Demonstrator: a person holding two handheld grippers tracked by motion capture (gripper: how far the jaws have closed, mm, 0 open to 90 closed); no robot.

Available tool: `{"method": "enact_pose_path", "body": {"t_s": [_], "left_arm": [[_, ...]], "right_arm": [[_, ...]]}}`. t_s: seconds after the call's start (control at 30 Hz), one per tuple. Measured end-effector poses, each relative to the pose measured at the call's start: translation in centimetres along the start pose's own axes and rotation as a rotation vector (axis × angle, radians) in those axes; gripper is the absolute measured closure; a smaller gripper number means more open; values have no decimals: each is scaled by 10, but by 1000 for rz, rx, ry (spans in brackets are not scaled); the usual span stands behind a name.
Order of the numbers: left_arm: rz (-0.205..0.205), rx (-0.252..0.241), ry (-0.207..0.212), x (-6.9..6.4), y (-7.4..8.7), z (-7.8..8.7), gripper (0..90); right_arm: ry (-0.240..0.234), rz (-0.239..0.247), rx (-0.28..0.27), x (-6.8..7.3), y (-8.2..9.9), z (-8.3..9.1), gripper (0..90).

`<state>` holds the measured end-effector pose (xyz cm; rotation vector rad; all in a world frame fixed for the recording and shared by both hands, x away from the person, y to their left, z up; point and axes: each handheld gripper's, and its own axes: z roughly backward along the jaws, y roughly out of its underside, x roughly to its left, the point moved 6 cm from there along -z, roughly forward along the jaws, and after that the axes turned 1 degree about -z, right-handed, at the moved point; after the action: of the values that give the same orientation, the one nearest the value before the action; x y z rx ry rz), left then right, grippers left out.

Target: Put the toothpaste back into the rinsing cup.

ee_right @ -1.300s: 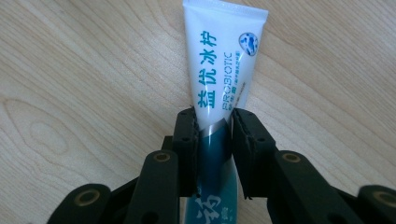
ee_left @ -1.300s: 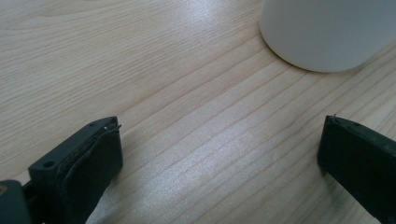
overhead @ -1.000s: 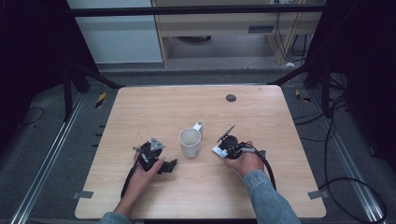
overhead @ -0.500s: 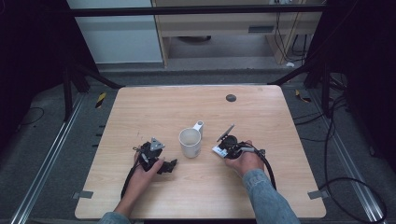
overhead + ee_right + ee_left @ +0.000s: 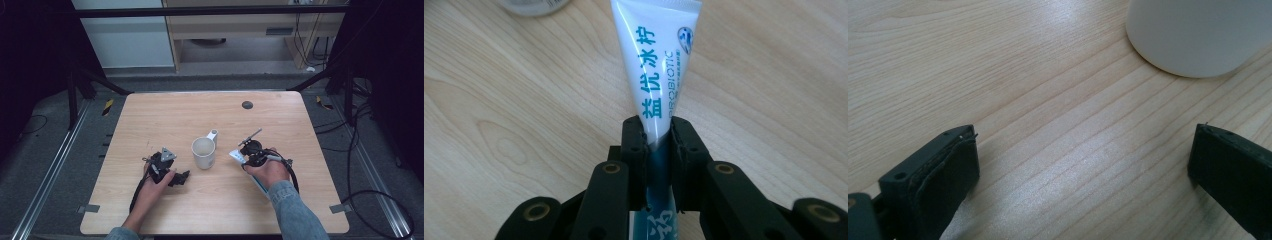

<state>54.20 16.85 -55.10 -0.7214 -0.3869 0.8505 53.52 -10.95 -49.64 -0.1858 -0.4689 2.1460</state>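
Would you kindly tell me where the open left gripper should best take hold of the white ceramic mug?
Probably the white ceramic mug by its rim wall, from above on the near left: it stands upright, open-topped, handle pointing away. The left gripper is open beside it.

my right gripper (image 5: 657, 135) is black, jointed links pinned with brass-ringed screws and ribbed pads. my left gripper (image 5: 167, 167) carries a grey three-cornered plate on top and trails a black cable. my right sleeve (image 5: 295, 212) is blue denim.

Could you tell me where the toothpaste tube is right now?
The toothpaste tube is clamped in the right gripper, low over the table right of the white mug.
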Motion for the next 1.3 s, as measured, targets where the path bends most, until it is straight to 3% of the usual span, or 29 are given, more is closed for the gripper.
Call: {"method": "enact_pose_path", "body": {"t_s": [0.4, 0.7, 0.9, 1.17, 1.3], "left_arm": [[1, -2, 0, 0, 0, 0, 0], [1, -2, 0, 0, 0, 0, 0], [-2, -2, -1, 0, 0, 0, 0], [-1, -2, -1, 0, 0, 0, 0], [-1, -2, 0, 0, 0, 0, 0]], "right_arm": [[-13, -37, -129, -9, -16, 42, 784], [-24, -65, -212, -9, -25, 53, 784], [-35, -76, -294, -1, -39, 59, 784], [-55, -89, -356, 8, -54, 64, 784], [-41, -65, -370, 12, -61, 69, 783]]}}
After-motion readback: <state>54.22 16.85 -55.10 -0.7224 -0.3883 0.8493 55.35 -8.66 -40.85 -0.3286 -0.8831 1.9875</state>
